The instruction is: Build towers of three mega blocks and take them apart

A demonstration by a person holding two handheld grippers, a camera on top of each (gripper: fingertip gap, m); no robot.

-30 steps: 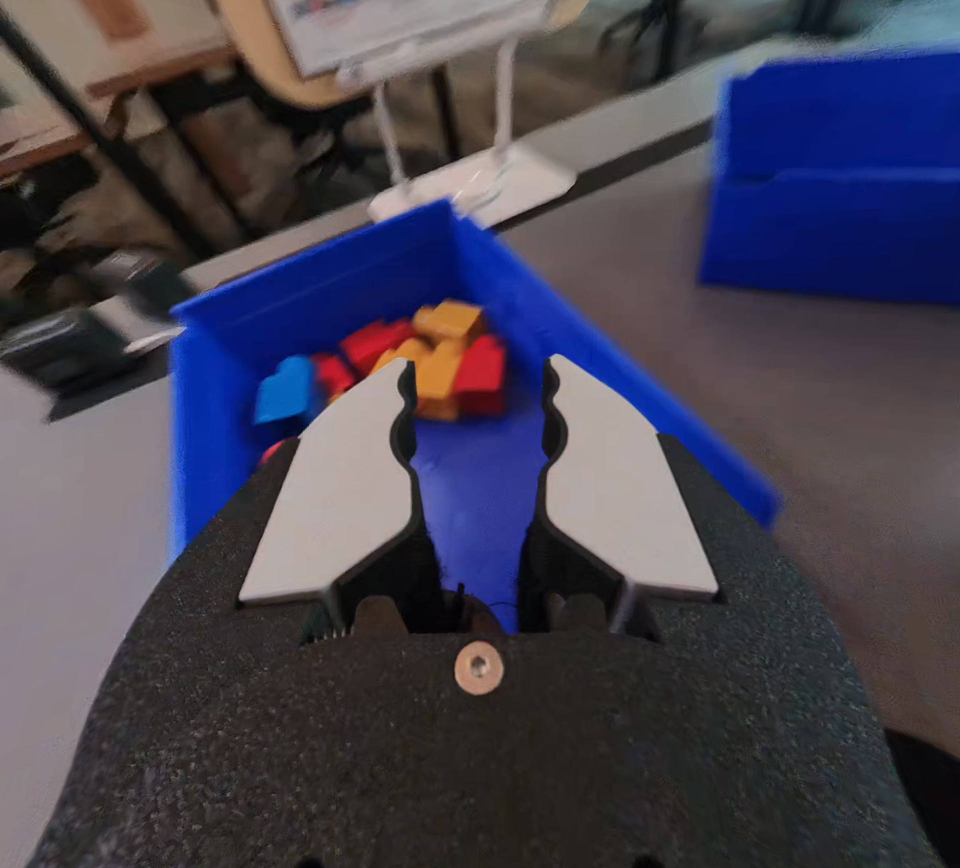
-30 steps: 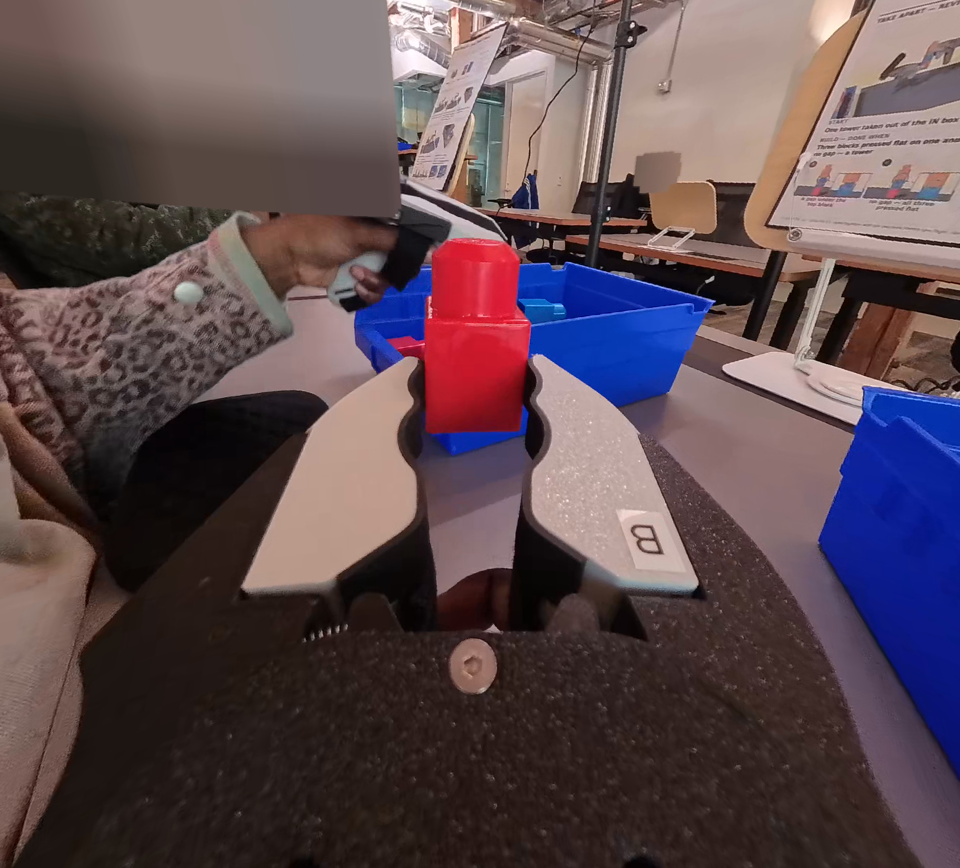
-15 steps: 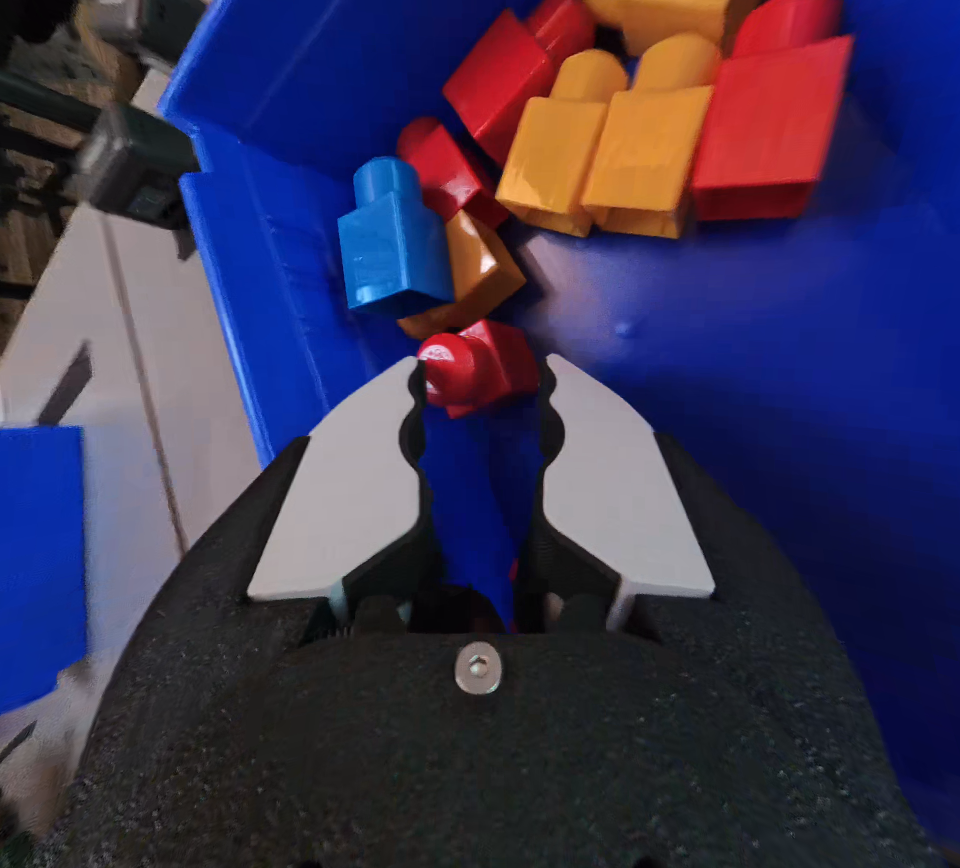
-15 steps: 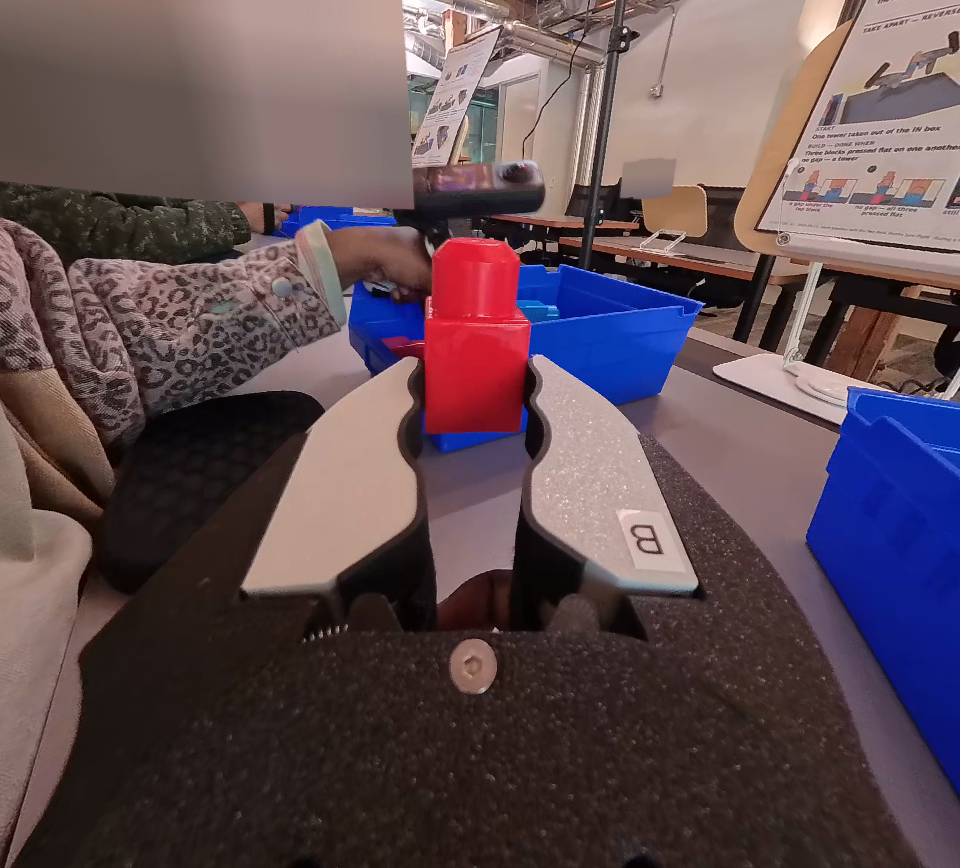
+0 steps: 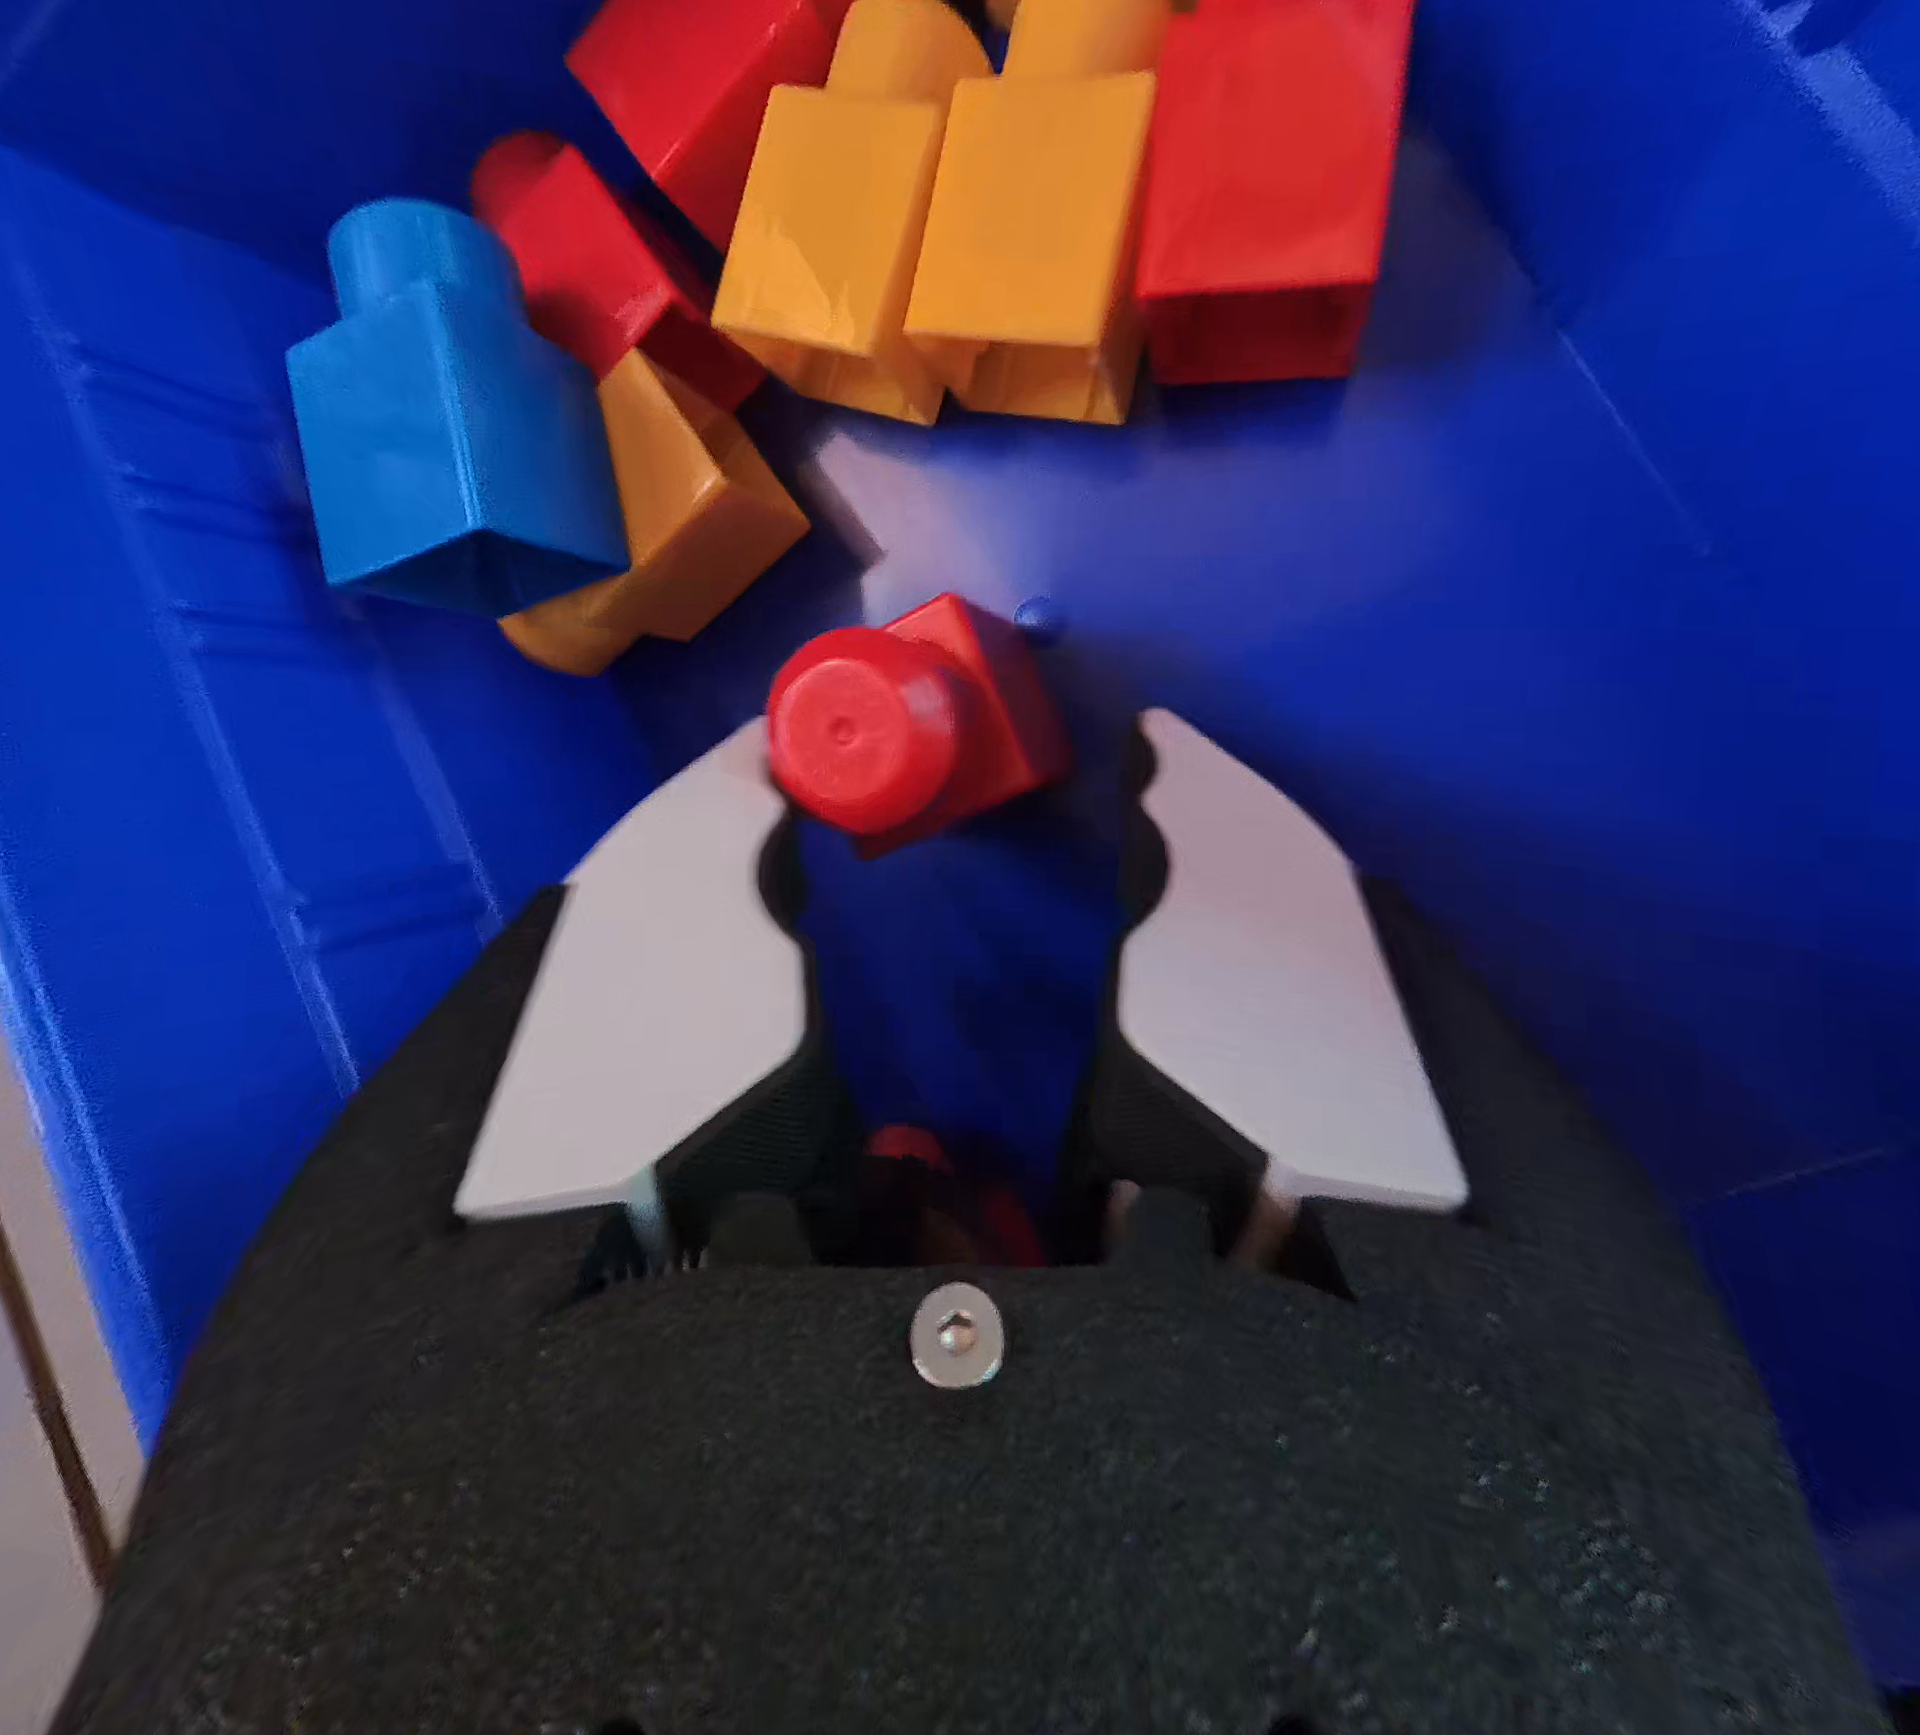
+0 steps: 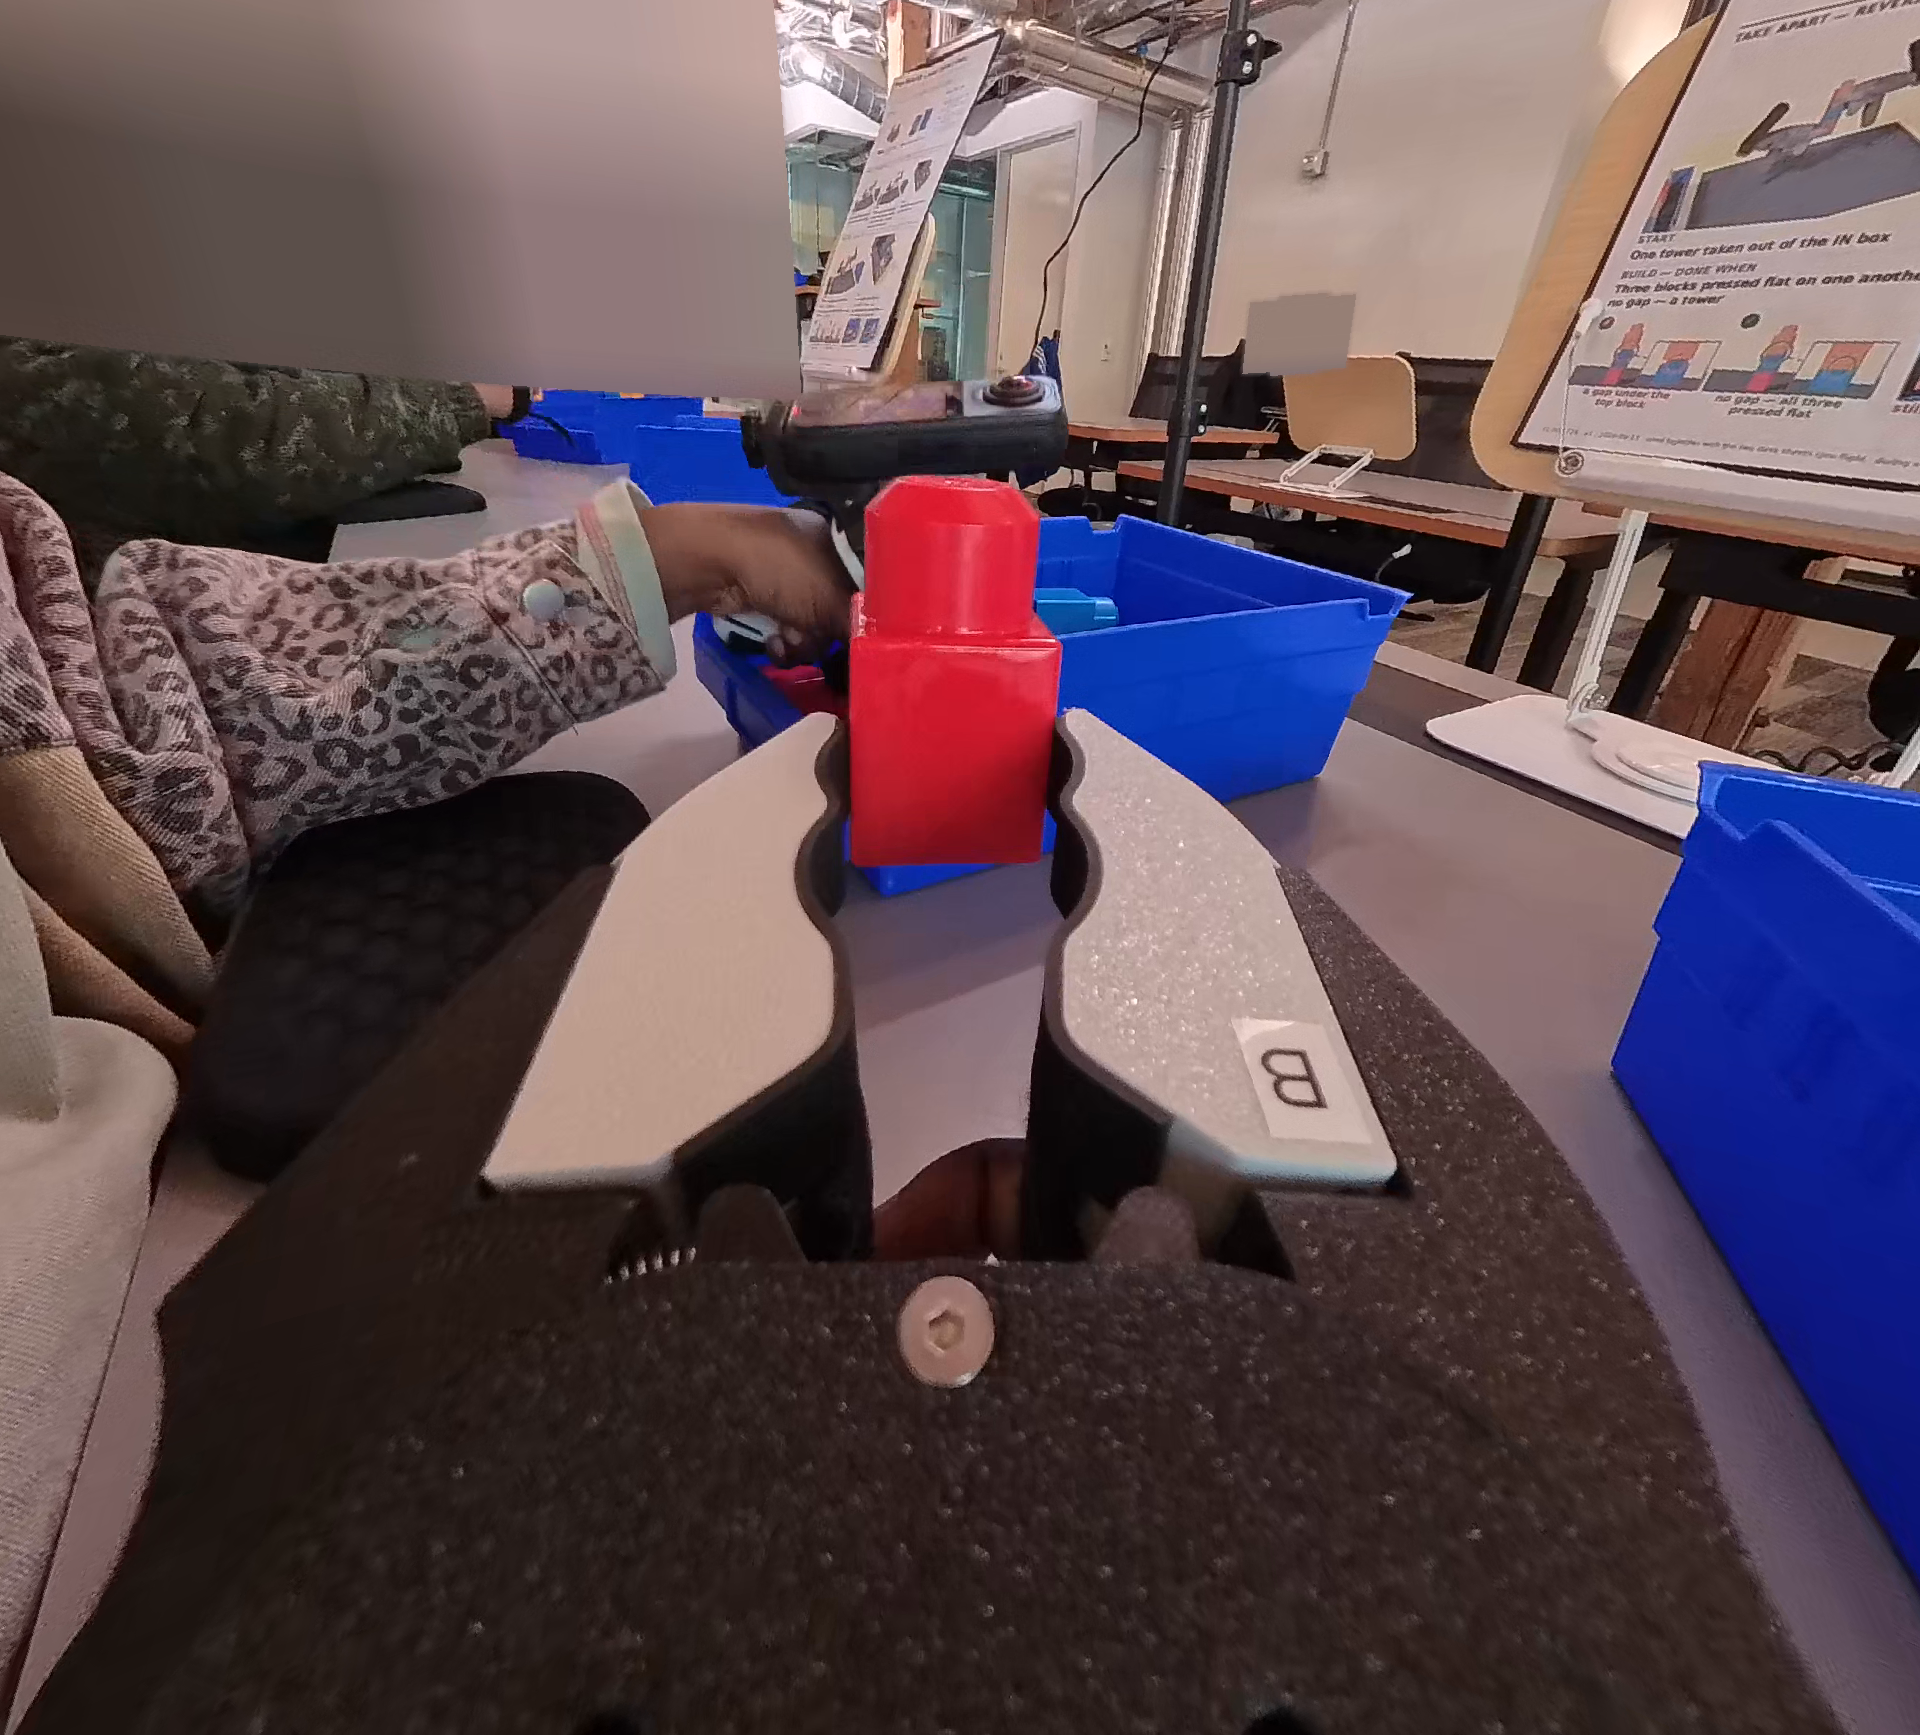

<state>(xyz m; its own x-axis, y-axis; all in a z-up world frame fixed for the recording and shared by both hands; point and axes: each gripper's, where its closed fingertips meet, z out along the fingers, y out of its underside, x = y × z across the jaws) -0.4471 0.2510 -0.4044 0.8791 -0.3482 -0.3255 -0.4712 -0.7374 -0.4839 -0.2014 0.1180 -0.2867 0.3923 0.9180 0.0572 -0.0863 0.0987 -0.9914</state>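
Grey worktop (image 6: 1455, 937) runs under both my hands, with desks and a printed board on a stand (image 6: 1766, 158) behind. My right tool (image 6: 945, 786) pinches a red block (image 6: 951, 729) by its square body, stud up, held above the worktop in front of the blue bin (image 6: 1226, 698). My left tool (image 5: 951, 781) is down inside that bin (image 5: 1558, 542) with its fingers spread; a small red block (image 5: 914, 724) lies on its side between the tips, stud toward me, touching the left finger (image 5: 665, 979). Beyond it a heap of yellow blocks (image 5: 935, 231), red blocks (image 5: 1257, 168) and one blue block (image 5: 447, 428) sits at the far end. A second blue bin (image 6: 1808, 1010) stands to my right.
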